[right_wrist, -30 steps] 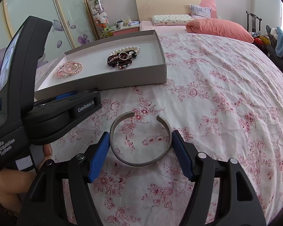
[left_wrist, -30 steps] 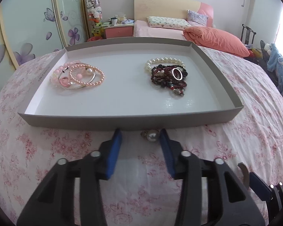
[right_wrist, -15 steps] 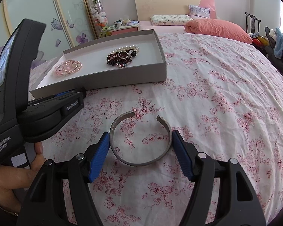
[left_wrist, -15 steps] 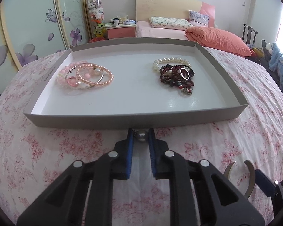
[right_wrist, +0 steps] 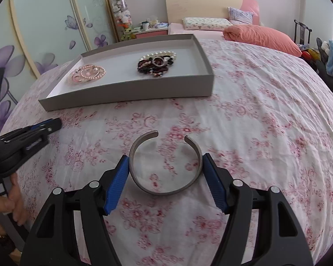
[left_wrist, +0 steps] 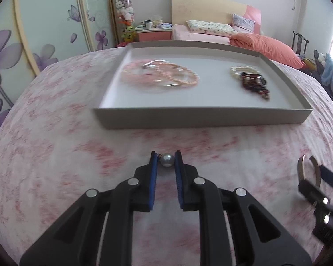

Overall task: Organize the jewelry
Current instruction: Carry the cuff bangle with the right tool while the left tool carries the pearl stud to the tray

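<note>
My left gripper is shut on a small grey pearl piece, held just above the floral bedspread, short of the grey tray. In the tray lie pink bead bracelets at the left and a dark bead and white pearl heap at the right. My right gripper has its blue pads against both sides of a silver cuff bangle low over the bedspread. The left gripper shows at the left edge of the right wrist view.
The tray sits on a pink-flowered bedspread. A hand grips the left tool's handle. A second bed with an orange pillow, a nightstand and a flowered wardrobe stand behind.
The left jaws closed on the pearl piece, then carried it to the left along the tray's front wall. The right gripper and the bangle kept still.
</note>
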The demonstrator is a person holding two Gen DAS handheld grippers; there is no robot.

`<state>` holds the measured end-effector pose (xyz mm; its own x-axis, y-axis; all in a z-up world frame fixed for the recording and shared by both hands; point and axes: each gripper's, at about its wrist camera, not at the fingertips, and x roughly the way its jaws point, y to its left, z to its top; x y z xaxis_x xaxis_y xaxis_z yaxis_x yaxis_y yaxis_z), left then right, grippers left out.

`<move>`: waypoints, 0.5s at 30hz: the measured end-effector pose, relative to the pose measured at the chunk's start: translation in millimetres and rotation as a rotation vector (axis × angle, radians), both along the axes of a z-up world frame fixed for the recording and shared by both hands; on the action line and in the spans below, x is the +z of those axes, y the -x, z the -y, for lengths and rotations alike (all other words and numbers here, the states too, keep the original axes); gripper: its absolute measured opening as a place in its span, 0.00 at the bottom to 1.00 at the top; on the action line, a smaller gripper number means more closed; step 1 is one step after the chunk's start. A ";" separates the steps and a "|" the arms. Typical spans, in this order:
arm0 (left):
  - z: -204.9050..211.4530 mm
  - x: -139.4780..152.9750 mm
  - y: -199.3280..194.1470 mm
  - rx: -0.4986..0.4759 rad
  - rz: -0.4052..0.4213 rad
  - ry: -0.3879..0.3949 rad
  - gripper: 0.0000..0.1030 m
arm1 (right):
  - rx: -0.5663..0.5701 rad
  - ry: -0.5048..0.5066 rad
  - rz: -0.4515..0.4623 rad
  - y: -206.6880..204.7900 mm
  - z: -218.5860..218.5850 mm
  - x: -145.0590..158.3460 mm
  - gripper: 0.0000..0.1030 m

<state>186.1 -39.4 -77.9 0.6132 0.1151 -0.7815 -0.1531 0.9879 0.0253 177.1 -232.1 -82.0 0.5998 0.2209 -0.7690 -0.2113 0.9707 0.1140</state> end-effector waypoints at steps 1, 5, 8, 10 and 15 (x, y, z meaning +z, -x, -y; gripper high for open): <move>-5.6 0.2 2.5 0.005 0.000 -0.002 0.16 | 0.003 0.006 0.000 -0.1 -2.5 -0.2 0.65; -21.5 0.9 10.6 0.011 -0.001 -0.004 0.16 | 0.002 0.025 0.000 0.2 -8.2 -0.4 0.66; -26.4 0.5 14.0 0.008 0.000 0.003 0.16 | 0.000 0.029 0.001 0.9 -8.8 -0.1 0.65; -26.6 0.6 15.3 0.007 0.001 0.006 0.16 | -0.003 0.023 0.002 1.1 -8.3 0.1 0.65; -28.3 0.6 17.6 0.003 0.005 0.024 0.16 | 0.005 -0.008 0.025 4.1 -11.5 7.3 0.65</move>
<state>168.5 -11.1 -77.3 0.6166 0.0982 -0.7812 -0.1563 0.9877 0.0008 173.0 -220.6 -74.7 0.6179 0.2301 -0.7518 -0.2191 0.9687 0.1164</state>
